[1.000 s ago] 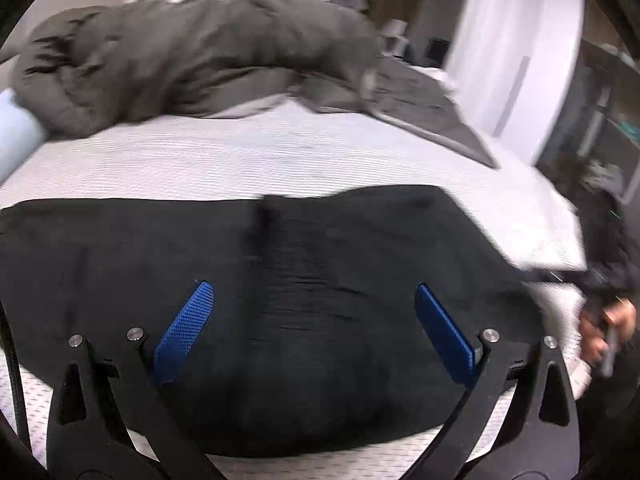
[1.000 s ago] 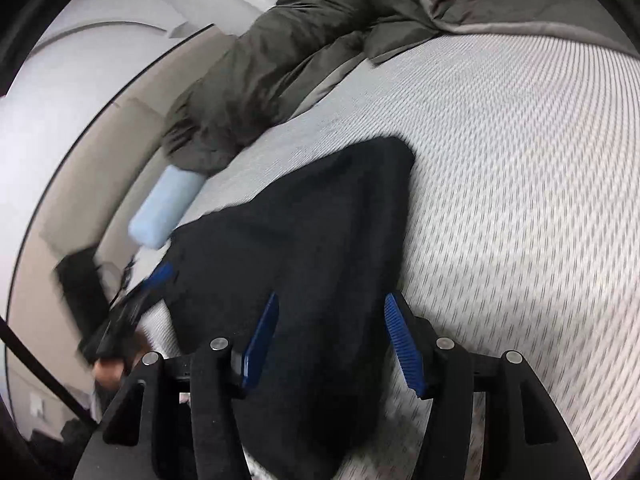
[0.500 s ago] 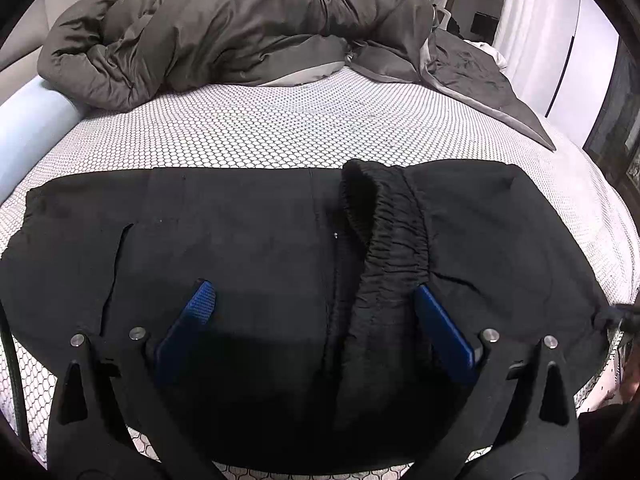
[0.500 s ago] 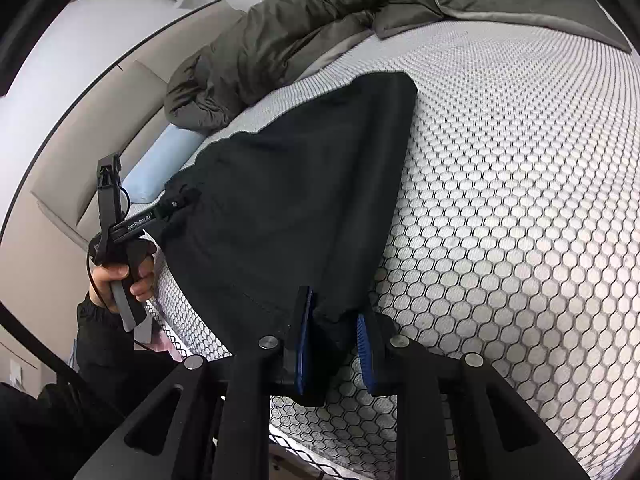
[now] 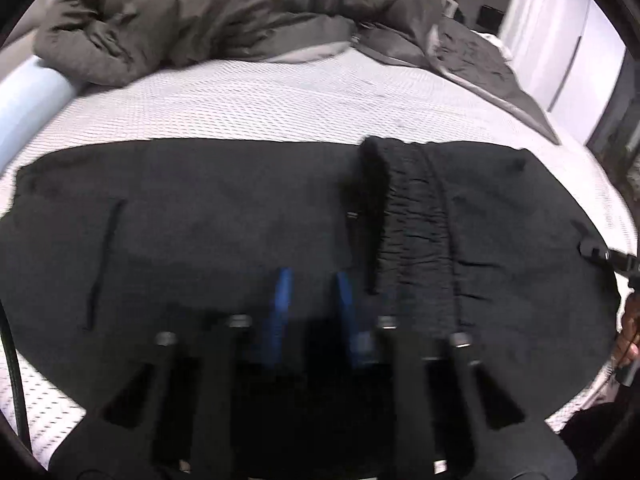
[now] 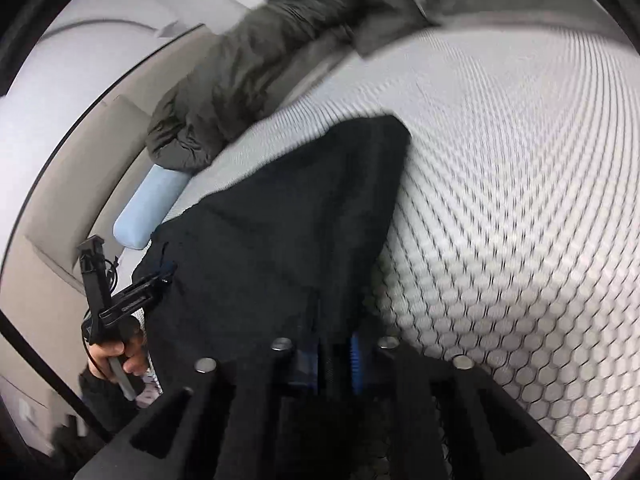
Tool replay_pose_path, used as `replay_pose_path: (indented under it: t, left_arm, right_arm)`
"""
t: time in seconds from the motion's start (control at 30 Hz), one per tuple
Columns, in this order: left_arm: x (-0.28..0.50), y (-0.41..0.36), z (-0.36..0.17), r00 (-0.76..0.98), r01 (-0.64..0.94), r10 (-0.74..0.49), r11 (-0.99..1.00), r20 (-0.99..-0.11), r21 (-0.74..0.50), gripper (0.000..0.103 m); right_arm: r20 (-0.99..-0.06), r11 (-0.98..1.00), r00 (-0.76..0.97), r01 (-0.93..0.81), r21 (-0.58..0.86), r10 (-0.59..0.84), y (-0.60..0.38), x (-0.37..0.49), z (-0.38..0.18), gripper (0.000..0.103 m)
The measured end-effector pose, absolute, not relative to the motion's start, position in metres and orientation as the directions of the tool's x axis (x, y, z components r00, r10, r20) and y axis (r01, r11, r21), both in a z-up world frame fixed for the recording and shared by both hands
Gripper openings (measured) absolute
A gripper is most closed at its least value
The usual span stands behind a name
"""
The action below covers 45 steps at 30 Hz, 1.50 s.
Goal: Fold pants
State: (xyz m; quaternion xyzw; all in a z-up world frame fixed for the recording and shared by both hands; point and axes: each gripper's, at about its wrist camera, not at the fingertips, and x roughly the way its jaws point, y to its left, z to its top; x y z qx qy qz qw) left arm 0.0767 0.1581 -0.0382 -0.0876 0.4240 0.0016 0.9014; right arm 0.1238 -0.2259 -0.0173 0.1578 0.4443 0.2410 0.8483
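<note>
Black pants point(image 5: 224, 232) lie across the white mattress, partly folded, with the elastic waistband point(image 5: 412, 216) lying on top right of centre. My left gripper point(image 5: 312, 300) is shut on the near edge of the pants, its blue pads close together with cloth between. In the right wrist view the pants point(image 6: 280, 240) stretch away from my right gripper point(image 6: 336, 356), which is shut on their near edge. The left gripper point(image 6: 128, 304) shows there at the far end, held by a hand. The right gripper's tip point(image 5: 612, 258) shows at the left view's right edge.
A crumpled grey duvet point(image 5: 224, 12) lies at the back of the mattress point(image 5: 280, 108). A pale blue bolster point(image 5: 24, 108) sits at the left edge. A beige headboard point(image 6: 72, 184) runs behind. White wardrobe doors point(image 5: 560, 40) stand at the far right.
My left gripper has closed from wide open onto the pants' near edge. My right gripper stays shut on the pants and has pulled them a little closer and higher.
</note>
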Motion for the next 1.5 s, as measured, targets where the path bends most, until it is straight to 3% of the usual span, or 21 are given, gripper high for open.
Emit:
replay_pose_path:
  t: [0.1, 0.2, 0.33, 0.43, 0.47, 0.5, 0.53, 0.57, 0.7, 0.83, 0.9, 1.07, 1.2, 1.3, 1.37, 1.5]
  left_arm:
    - [0.088, 0.133, -0.040, 0.625, -0.024, -0.109, 0.987, -0.773, -0.158, 0.013]
    - [0.099, 0.102, -0.043, 0.607, 0.032, -0.097, 0.995, -0.788, -0.098, 0.013]
    - [0.094, 0.098, -0.036, 0.609, 0.011, -0.080, 0.996, -0.789, -0.092, 0.013]
    - [0.073, 0.114, -0.020, 0.649, -0.072, -0.041, 0.991, -0.760, -0.115, 0.016]
    - [0.063, 0.113, -0.011, 0.685, -0.053, -0.067, 0.988, -0.726, -0.142, 0.019]
    - [0.058, 0.111, -0.006, 0.703, -0.032, -0.087, 0.988, -0.706, -0.154, 0.023]
    - [0.052, 0.102, 0.000, 0.727, 0.007, -0.121, 0.986, -0.676, -0.169, 0.032]
    - [0.050, 0.094, 0.003, 0.737, 0.044, -0.151, 0.983, -0.659, -0.176, 0.045]
    - [0.043, 0.040, 0.002, 0.738, 0.229, -0.257, 0.965, -0.624, -0.127, 0.049]
    - [0.047, -0.001, -0.022, 0.673, 0.342, -0.279, 0.939, -0.685, -0.046, 0.049]
    - [0.044, -0.008, -0.031, 0.666, 0.375, -0.263, 0.927, -0.699, 0.009, 0.046]
    - [0.039, 0.024, -0.030, 0.651, 0.357, -0.314, 0.930, -0.691, -0.086, 0.044]
    - [0.039, 0.033, -0.023, 0.660, 0.337, -0.300, 0.938, -0.689, -0.086, 0.044]
    - [0.040, 0.037, 0.000, 0.687, 0.352, -0.351, 0.927, -0.636, -0.132, 0.044]
    - [0.050, 0.026, 0.012, 0.703, 0.368, -0.343, 0.925, -0.623, -0.094, 0.045]
    - [0.098, 0.006, -0.001, 0.637, 0.384, -0.289, 0.923, -0.715, -0.031, 0.045]
  right_arm:
    - [-0.656, 0.851, 0.550, -0.246, 0.465, 0.517, -0.249, 0.120, -0.005, 0.009]
    - [-0.697, 0.885, 0.563, -0.154, 0.440, 0.445, -0.270, 0.124, -0.013, 0.010]
    - [-0.701, 0.868, 0.559, -0.073, 0.492, 0.444, -0.302, 0.120, -0.016, 0.021]
    - [-0.652, 0.893, 0.645, -0.111, 0.436, 0.398, -0.307, 0.096, 0.012, 0.027]
    - [-0.637, 0.895, 0.659, -0.131, 0.426, 0.400, -0.309, 0.089, 0.020, 0.031]
    - [-0.620, 0.897, 0.675, -0.149, 0.415, 0.399, -0.304, 0.081, 0.028, 0.046]
    - [-0.606, 0.900, 0.688, -0.168, 0.401, 0.399, -0.298, 0.073, 0.032, 0.057]
    - [-0.601, 0.902, 0.689, -0.192, 0.387, 0.404, -0.290, 0.068, 0.033, 0.058]
    - [-0.647, 0.891, 0.612, -0.314, 0.329, 0.455, -0.235, 0.064, 0.023, 0.058]
    - [-0.729, 0.887, 0.542, -0.417, 0.198, 0.418, -0.189, 0.060, 0.000, 0.053]
    - [-0.774, 0.896, 0.519, -0.423, 0.136, 0.362, -0.183, 0.061, -0.014, 0.050]
    - [-0.758, 0.934, 0.643, -0.326, -0.143, 0.109, -0.218, 0.043, -0.015, 0.046]
    - [-0.757, 0.970, 0.631, -0.244, 0.013, 0.169, -0.258, 0.040, -0.004, 0.046]
    - [-0.689, 0.953, 0.674, -0.290, 0.084, 0.266, -0.252, 0.035, 0.020, 0.046]
    - [-0.685, 0.939, 0.658, -0.323, 0.117, 0.312, -0.237, 0.043, 0.026, 0.048]
    - [-0.772, 0.920, 0.549, -0.376, 0.114, 0.320, -0.185, 0.086, 0.004, 0.048]
